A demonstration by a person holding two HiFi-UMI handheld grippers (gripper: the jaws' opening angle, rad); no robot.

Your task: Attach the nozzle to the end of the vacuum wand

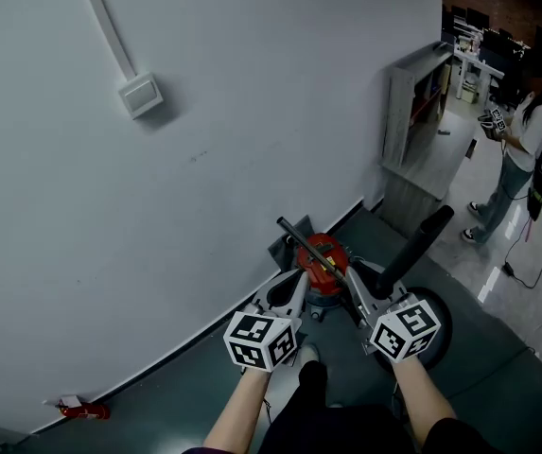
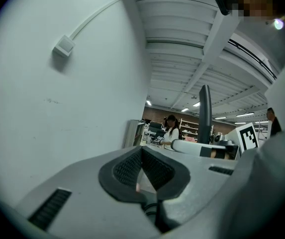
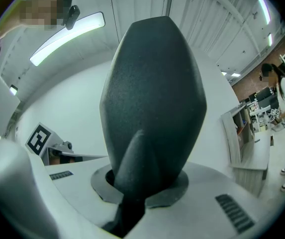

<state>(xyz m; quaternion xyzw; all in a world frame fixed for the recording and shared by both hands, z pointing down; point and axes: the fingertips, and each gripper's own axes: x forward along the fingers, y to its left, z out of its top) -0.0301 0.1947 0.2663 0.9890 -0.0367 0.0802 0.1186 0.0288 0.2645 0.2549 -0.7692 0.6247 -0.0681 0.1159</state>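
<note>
A red canister vacuum (image 1: 323, 256) stands on the floor by the wall. A thin black wand (image 1: 301, 240) slants up-left across it. My right gripper (image 1: 373, 289) is shut on a thick black nozzle tube (image 1: 420, 243) that points up to the right. In the right gripper view this nozzle (image 3: 152, 103) fills the middle and sits in the right gripper (image 3: 140, 183). My left gripper (image 1: 296, 282) hovers just left of the vacuum. Seen from its own camera, the left gripper (image 2: 143, 176) is shut with nothing visible between the pads; the upright nozzle (image 2: 204, 114) shows beyond it.
A white wall with a switch box (image 1: 140, 95) and conduit fills the left. A grey shelf unit (image 1: 420, 126) stands at the back right, with a person (image 1: 526, 154) beyond it. A small red item (image 1: 82, 410) lies by the wall base. A dark round thing (image 1: 444, 327) sits beneath my right hand.
</note>
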